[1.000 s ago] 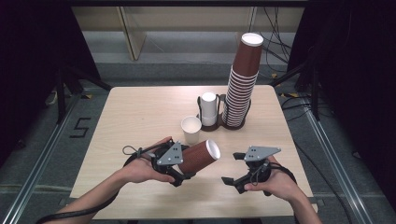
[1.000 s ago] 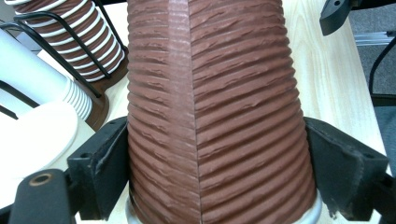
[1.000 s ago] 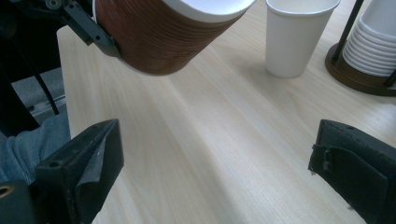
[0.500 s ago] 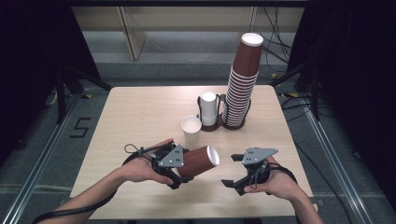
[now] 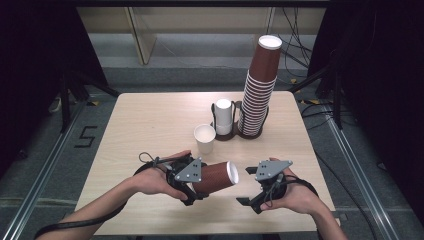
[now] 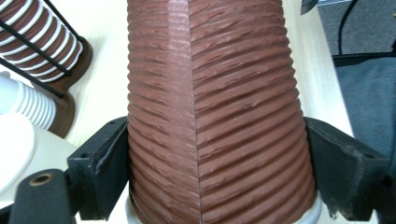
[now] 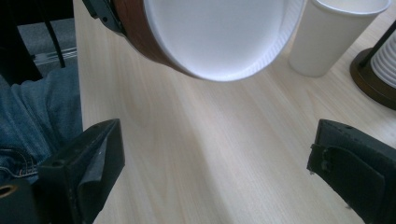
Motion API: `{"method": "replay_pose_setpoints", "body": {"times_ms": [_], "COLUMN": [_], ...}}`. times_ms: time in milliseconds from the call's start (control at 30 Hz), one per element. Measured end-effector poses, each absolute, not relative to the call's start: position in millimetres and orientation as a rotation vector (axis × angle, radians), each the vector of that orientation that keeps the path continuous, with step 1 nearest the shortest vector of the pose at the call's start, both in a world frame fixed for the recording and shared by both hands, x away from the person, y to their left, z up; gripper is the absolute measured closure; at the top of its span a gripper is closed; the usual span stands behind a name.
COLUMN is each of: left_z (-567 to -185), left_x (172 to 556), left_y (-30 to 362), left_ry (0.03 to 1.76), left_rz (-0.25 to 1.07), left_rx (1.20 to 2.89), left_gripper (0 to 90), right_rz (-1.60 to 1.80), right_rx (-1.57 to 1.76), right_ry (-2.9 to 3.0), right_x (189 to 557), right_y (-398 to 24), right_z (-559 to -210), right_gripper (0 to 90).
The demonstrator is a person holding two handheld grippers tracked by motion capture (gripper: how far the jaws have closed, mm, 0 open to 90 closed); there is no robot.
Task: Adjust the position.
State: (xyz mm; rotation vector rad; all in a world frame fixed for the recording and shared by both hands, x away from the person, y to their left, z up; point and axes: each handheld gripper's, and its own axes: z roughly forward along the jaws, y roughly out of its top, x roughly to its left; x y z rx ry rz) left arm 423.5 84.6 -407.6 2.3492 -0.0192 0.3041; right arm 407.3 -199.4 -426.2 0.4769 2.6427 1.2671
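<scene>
Clamped across its ribbed wall by the left gripper [image 5: 196, 181], jaws partway closed and pressed flat on opposite sides: the brown cup [image 5: 215, 176], lifted off the table [image 5: 150, 120] and tipped nearly level, nearer the person than the white cup [image 5: 205, 138] and slightly to its right in the high view. Turned that way, most likely, to present the white-lined mouth to the right gripper [image 5: 245, 186], farther right of the white cup and level with the brown one. Jaws there wide apart and just now opening further, with nothing between them but bare tabletop, and apparently readied to take the rim or something inside it. Gripped on the wall rather than the lip, probably to leave the mouth free and avoid crushing the rolled edge. Corrugated paper on the outside, in slanted ridges meeting at a straight vertical seam, matte and reddish brown; smooth and white within; a tapering cone. Plain smooth paper on the white cup, upright and open, alone on the pale wood-grain top. Just behind it and to the right, a short stack of white cups [image 5: 223, 116] in a dark wire holder. Farther right again, a tall stack of brown cups [image 5: 257, 95], leaning a little and striped with white rims, probably the supply being worked through.
</scene>
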Motion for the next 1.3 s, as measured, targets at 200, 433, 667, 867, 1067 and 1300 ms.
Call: {"method": "replay_pose_setpoints", "body": {"times_ms": [200, 433, 667, 867, 1067, 1300], "left_z": [-409.7, -411.9, -412.3, -412.1, -411.2, -411.1], "left_x": [426.5, 424.9, 424.2, 422.7, 421.1, 420.2], "left_y": [80.8, 70.7, 62.0, 55.7, 50.5, 47.5], "left_ry": [-0.05, -0.113, -0.177, -0.216, -0.254, -0.268], "left_rz": [0.294, 0.262, 0.234, 0.238, 0.243, 0.24], "left_rx": [2.395, 2.473, 2.555, 2.592, 2.619, 2.632], "left_gripper": [14.2, 14.2, 14.2, 14.2, 14.2, 14.2], "right_rz": [1.253, 1.224, 1.137, 1.1, 1.048, 1.029], "right_rx": [0.457, 0.352, 0.251, 0.135, 0.109, 0.124], "right_ry": [2.671, 2.68, 2.725, 2.779, 2.838, 2.868], "right_x": [408.4, 412.1, 413.8, 414.8, 413.8, 413.1], "right_y": [-195.7, -188.5, -171.7, -154.1, -142.4, -138.6], "right_z": [-426.0, -420.6, -414.1, -414.4, -418.2, -423.0], "right_gripper": [3.5, 3.5, 4.7, 5.6, 7.3, 9.4]}}
